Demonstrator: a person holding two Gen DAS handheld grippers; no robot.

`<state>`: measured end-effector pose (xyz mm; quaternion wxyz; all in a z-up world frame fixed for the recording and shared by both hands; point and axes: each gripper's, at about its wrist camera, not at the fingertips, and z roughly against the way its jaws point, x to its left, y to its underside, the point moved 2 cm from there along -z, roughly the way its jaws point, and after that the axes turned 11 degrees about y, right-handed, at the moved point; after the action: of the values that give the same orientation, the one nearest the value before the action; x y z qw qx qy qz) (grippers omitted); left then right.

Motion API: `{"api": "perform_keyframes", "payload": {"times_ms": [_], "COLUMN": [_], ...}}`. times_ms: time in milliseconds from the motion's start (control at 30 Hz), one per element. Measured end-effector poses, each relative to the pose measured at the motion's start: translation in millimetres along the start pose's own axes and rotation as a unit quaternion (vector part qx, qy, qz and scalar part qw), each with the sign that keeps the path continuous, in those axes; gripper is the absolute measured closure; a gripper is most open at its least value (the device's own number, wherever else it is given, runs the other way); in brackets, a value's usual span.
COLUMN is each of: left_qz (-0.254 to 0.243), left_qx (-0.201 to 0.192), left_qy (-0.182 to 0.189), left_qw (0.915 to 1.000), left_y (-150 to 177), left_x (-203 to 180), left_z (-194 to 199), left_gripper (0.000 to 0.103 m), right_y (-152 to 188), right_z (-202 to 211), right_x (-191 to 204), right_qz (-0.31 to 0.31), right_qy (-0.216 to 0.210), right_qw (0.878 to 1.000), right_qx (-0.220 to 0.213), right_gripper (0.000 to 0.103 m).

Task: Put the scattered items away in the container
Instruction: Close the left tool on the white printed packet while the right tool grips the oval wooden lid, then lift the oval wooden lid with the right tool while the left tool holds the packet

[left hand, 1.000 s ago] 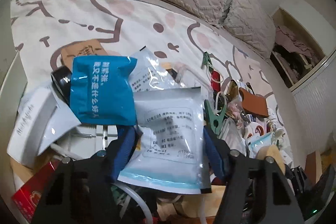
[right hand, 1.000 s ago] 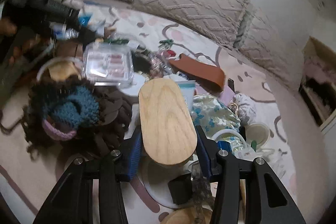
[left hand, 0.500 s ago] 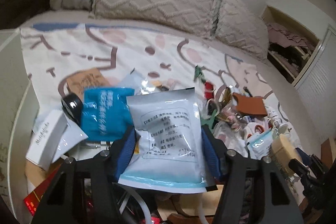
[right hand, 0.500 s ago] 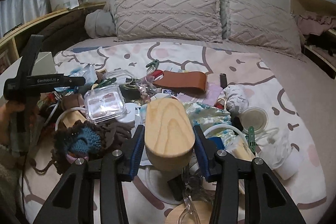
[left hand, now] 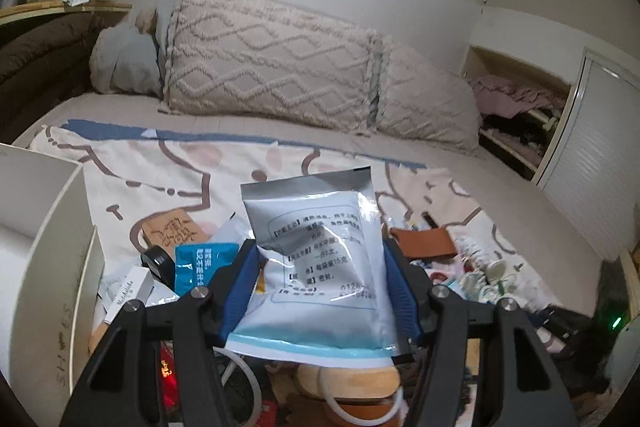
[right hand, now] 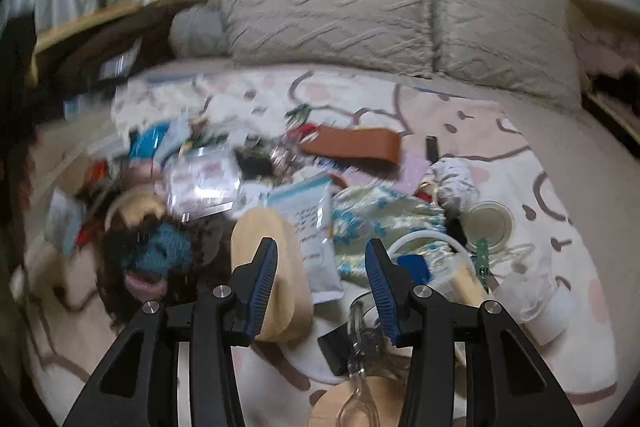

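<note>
Above the cluttered bed (left hand: 400, 151), the left gripper (left hand: 320, 247) was clamped on a white foil sachet (left hand: 320, 211), its blue pads (left hand: 244, 275) pressing the packet's two side edges about halfway up. Its jaws had just been closing, with the sachet between them. The packet stood roughly upright, clear of the heap of oddments on the cartoon-print blanket (left hand: 160, 179), its printed face toward the camera and its pale blue band at the bottom.

At the left edge of that view stood the white container (left hand: 52, 227), near the sachet but apart from it.

The sachet looked light and thin, with a slick, creased skin that dented between the pads. It would probably bend or slide rather than resist. A hold across the flat sealed margins seemed safer than one on the puffed middle, and a firm squeeze risked bursting nothing but might let it squirt out.

The right wrist view was blurred. The right gripper (right hand: 322, 251) hung released over the pile, jaws apart with nothing pressed between them. A pale wooden oval piece (right hand: 292, 267) lay under its left finger.
</note>
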<state>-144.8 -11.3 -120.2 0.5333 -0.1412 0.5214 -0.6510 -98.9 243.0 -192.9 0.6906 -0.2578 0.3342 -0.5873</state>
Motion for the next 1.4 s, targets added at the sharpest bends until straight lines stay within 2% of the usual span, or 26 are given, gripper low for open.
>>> {"api": "perform_keyframes", "payload": {"times_ms": [100,167,200,433,633,733,867,1033,1100,1200,1400], "left_qz": [0.003,0.006,0.008,0.002,0.0,0.001,-0.004,-0.013,-0.016,-0.021,-0.02], "left_qx": [-0.013,-0.019,-0.022,-0.03,-0.036,-0.039,-0.035,-0.03,-0.028,-0.024,-0.025], "left_qy": [0.004,0.006,0.006,0.002,0.005,0.005,-0.005,-0.005,-0.005,-0.005,0.002], "left_qw": [0.9999,0.9998,0.9997,0.9996,0.9993,0.9992,0.9994,0.9994,0.9995,0.9995,0.9995], "left_y": [-5.1,-7.7,-8.4,-11.4,-12.1,-12.9,-14.3,-12.5,-10.3,-7.3,-6.4], "left_x": [-3.3,-4.9,-5.9,-17.0,-21.2,-21.6,-25.8,-32.3,-34.6,-37.8,-39.8], "left_z": [10.4,16.1,18.4,29.5,37.0,41.2,42.6,41.6,40.4,38.8,40.7], "left_gripper": [0.042,0.042,0.042,0.042,0.042,0.042,0.042,0.042,0.042,0.042,0.042], "right_y": [5.3,8.2,9.5,13.8,19.9,21.9,24.4,21.6,19.1,17.4,13.7], "right_z": [2.0,6.0,8.4,1.6,-12.7,-18.8,-23.4,-27.6,-30.5,-31.0,-21.2], "right_x": [12.1,16.5,18.0,32.7,42.6,45.6,50.5,48.3,42.9,35.5,29.2], "right_qz": [0.052,0.072,0.079,0.112,0.134,0.141,0.152,0.137,0.121,0.095,0.065], "right_qy": [0.01,0.012,0.014,0.015,0.064,0.073,0.084,0.079,0.071,0.055,0.054], "right_qw": [0.999,0.997,0.997,0.994,0.989,0.987,0.984,0.987,0.99,0.993,0.996], "right_qx": [-0.002,-0.012,-0.018,0.002,0.018,0.027,0.031,0.03,0.03,0.033,0.015], "right_gripper": [0.052,0.022,0.02,0.02,0.021,0.034,0.038,0.042,0.053,0.054,0.055]}}
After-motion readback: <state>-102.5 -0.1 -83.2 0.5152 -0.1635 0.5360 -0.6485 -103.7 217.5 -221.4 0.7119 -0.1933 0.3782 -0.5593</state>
